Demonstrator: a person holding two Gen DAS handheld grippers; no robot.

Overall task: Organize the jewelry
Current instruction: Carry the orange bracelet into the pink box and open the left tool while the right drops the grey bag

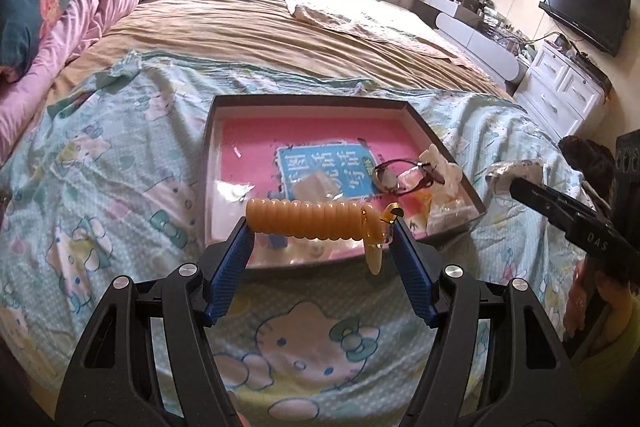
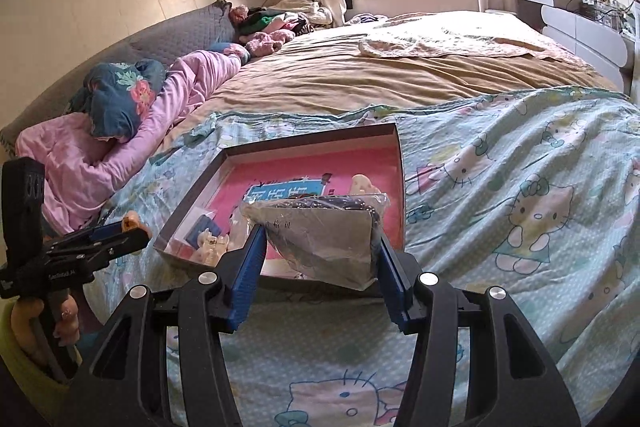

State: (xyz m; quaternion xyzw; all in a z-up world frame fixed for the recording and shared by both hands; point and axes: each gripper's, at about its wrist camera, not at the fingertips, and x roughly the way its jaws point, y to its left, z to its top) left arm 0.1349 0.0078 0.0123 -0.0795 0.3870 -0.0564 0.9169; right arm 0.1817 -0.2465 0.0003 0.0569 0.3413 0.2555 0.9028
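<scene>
While raised, both grippers (image 1: 322, 227) (image 2: 320, 251) tilted downward.

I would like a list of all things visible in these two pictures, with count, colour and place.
Orange coiled plastic bracelet: one, orange, clamped between left gripper pads.
Clear plastic bag holding dark beads: one, transparent, clamped between right gripper pads.
Shallow dark-rimmed box with pink lining: one, on cartoon-cat bedsheet.
Brown-framed glasses: one, inside box, right side.
Blue printed card: one, box middle.
Black television: one, right wall.
Left gripper: one, black with blue pads.
Right gripper: one, same colours.
</scene>
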